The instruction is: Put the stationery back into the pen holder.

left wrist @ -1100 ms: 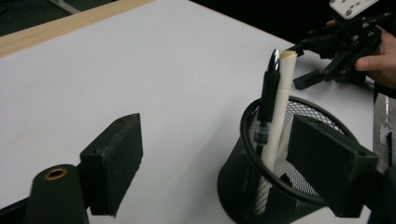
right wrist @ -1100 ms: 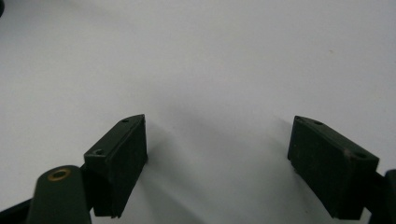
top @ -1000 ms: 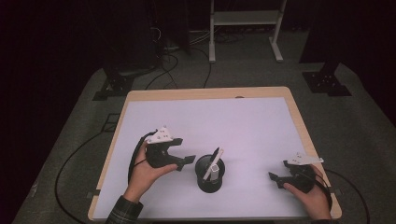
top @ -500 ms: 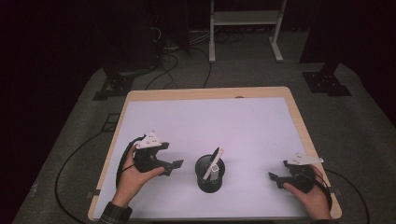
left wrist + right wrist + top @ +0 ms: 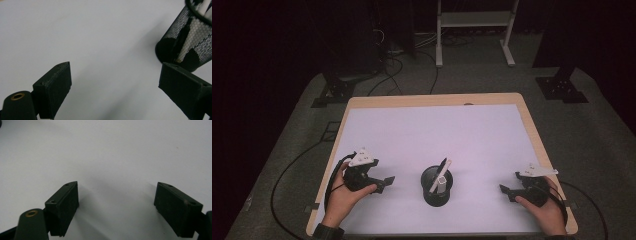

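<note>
From the high view, the left gripper (image 5: 384, 182) is held low, pointing at the mesh cup (image 5: 437, 186) mid-table (image 5: 427, 125); the right gripper (image 5: 507, 190) is rested apart. In both gripper views, jaws are spread wide, nothing held.

Left gripper (image 5: 384, 182) and right gripper (image 5: 506, 192) rest low, jaws spread wide (each hand-held), pointing inward
</note>
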`<state>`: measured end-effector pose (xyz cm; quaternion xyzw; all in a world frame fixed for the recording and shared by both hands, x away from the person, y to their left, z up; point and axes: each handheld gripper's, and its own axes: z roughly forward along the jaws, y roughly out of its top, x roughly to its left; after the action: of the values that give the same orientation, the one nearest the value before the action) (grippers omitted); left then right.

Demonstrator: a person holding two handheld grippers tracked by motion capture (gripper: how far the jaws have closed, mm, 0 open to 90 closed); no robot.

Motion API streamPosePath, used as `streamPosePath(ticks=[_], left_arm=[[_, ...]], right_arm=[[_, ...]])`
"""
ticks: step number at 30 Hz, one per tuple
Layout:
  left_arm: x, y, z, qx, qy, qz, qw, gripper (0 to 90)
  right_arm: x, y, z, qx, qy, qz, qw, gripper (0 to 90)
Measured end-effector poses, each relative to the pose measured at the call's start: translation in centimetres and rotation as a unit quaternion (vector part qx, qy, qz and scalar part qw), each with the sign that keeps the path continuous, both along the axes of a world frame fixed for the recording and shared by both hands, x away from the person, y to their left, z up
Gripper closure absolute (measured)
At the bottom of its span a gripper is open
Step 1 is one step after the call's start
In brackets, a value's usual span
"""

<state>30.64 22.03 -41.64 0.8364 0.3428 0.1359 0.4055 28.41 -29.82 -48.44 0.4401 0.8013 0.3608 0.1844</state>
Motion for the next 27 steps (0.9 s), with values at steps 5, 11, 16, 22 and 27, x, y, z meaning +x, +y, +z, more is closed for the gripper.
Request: streamPosePath(ticks=[5, 11, 16, 22, 27], left_arm=[[-0.4, 0.9, -0.9, 0.004, 0.01, 0.012, 0.9999, 10.6], [-0.9, 2.0, -2.1, 0.022, 0.02, 0.026, 0.9992, 10.6], [-1.2, 2.7, -2.9, 0.036, 0.028, 0.037, 0.9983, 10.5], [-1.5, 3.4, -3.8, 0.06, 0.036, 0.048, 0.9964, 10.5], [-1.8, 3.8, -4.4, 0.07, 0.04, 0.055, 0.9953, 10.5]], right_arm=[[0.0, 0.0, 0.0, 0.0, 0.0, 0.0, 1.0, 18.7], [0.0, 0.0, 0.0, 0.0, 0.0, 0.0, 1.0, 18.7], [0.0, 0.0, 0.0, 0.0, 0.0, 0.0, 1.0, 18.7], [0.0, 0.0, 0.0, 0.0, 0.0, 0.0, 1.0, 18.7], [0.0, 0.0, 0.0, 0.0, 0.0, 0.0, 1.0, 18.7]])
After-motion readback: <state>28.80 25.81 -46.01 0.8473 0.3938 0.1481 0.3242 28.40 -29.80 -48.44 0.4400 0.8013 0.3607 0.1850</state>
